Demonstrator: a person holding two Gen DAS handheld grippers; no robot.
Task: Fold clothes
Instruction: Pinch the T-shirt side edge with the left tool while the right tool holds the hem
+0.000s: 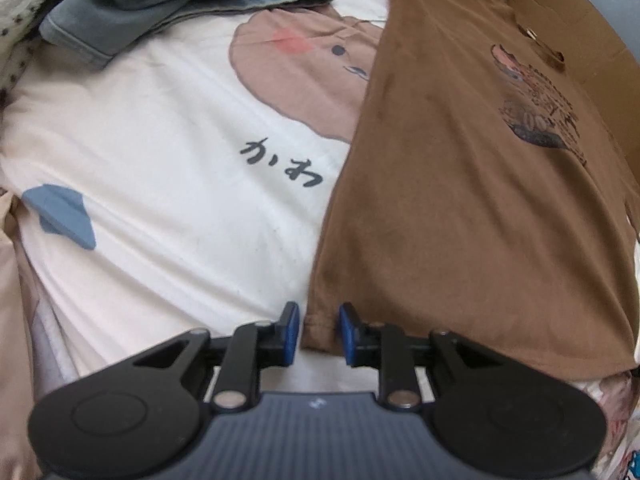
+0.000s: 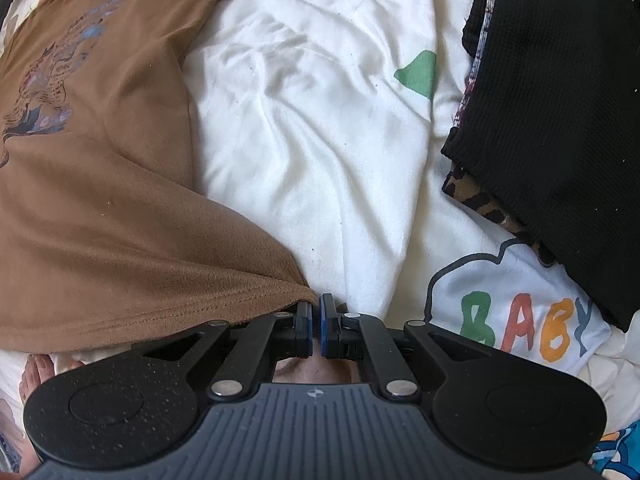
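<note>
A brown T-shirt (image 1: 460, 200) with a printed chest graphic lies flat on a white printed bedsheet (image 1: 160, 152). In the left wrist view its bottom hem corner lies between the blue pads of my left gripper (image 1: 319, 330), which stand apart and do not press on the cloth. In the right wrist view the brown T-shirt (image 2: 100, 184) fills the left side. Its other hem corner runs up into the tips of my right gripper (image 2: 316, 320), whose jaws are shut on it. The cloth bulges in a ridge towards that corner.
A grey-blue garment and denim (image 1: 140, 4) are heaped at the top left, and a cardboard box (image 1: 580, 20) stands behind the shirt. A black knit garment over leopard-print cloth (image 2: 560, 120) lies at the right. A person's bare toes (image 2: 36, 372) show at the lower left.
</note>
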